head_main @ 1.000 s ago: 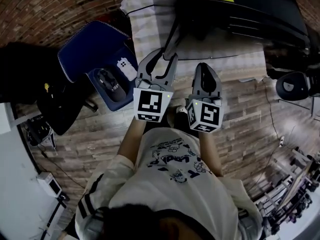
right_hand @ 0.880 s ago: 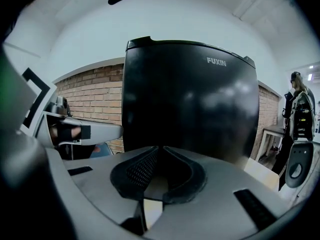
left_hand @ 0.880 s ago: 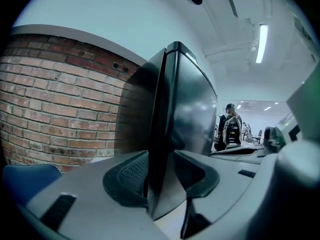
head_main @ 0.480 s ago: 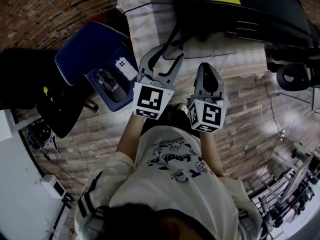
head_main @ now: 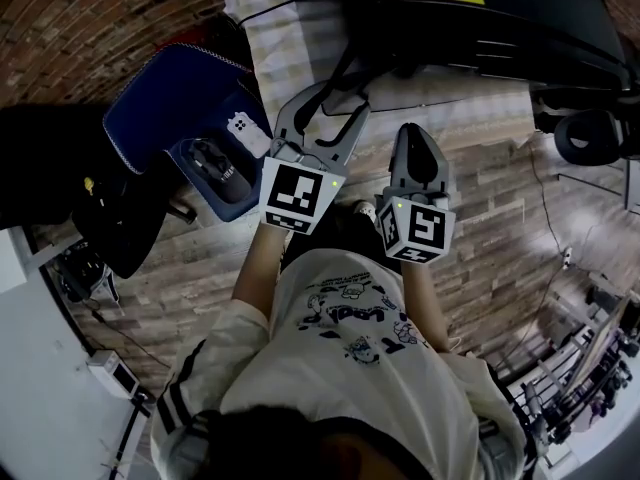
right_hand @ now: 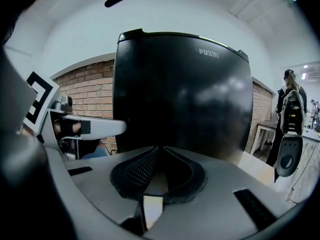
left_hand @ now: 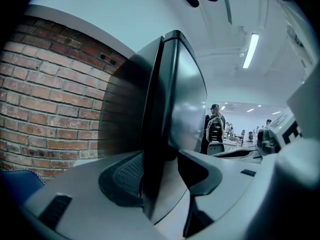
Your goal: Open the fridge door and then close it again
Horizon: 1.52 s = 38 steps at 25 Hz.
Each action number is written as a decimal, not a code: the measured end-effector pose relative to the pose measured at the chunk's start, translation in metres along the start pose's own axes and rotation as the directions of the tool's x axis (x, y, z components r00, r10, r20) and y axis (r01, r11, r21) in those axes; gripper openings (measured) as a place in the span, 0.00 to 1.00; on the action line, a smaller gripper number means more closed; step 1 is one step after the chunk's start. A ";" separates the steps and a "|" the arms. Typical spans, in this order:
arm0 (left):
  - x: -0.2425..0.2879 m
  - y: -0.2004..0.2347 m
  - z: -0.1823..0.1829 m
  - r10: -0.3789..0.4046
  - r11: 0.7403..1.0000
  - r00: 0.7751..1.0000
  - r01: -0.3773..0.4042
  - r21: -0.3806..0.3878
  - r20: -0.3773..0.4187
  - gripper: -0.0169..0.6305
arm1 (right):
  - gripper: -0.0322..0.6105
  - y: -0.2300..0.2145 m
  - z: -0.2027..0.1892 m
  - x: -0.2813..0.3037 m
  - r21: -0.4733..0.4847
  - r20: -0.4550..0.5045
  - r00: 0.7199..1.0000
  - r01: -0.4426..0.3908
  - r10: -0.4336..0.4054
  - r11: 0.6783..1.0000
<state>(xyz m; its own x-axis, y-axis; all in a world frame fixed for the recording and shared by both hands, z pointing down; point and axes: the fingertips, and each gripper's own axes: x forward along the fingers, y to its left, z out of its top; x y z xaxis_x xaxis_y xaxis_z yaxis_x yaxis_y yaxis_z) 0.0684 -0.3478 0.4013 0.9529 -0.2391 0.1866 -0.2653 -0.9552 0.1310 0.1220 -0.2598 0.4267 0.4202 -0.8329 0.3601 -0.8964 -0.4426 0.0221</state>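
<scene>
Brickwork point(head_main: 90, 18) fills the upper left of the head view, with a blue case point(head_main: 165, 93) on the floor below it. Right of the case, the left gripper point(head_main: 332, 108) reaches up-frame to the black fridge point(head_main: 480, 28). Its jaws have just been opening and stand wide, with the edge of the fridge door point(left_hand: 187, 99) upright between them, unclamped. Just right again, the right gripper point(head_main: 415, 136) is pinched together on nothing and faces the door below the FUXIN lettering point(right_hand: 208, 53). The fridge spans the top centre and right, and its door looks closed.
</scene>
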 end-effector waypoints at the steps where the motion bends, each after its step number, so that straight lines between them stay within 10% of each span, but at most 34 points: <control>1: 0.001 0.000 0.000 -0.010 1.000 1.000 0.010 -0.001 0.000 0.35 | 0.11 -0.001 -0.001 0.000 0.003 -0.002 1.000 0.001 -0.001 1.000; 38: 0.001 -0.006 -0.004 -0.001 0.999 0.999 0.003 0.049 -0.042 0.34 | 0.11 -0.021 -0.015 -0.031 0.034 0.015 1.000 0.018 -0.018 0.999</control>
<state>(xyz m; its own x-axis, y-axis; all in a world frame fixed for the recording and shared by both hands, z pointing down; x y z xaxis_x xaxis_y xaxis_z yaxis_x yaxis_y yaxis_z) 0.0703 -0.3411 0.4040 0.9461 -0.2305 0.2276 -0.2549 -0.9633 0.0842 0.1258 -0.2193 0.4289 0.4385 -0.8295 0.3459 -0.8836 -0.4683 -0.0029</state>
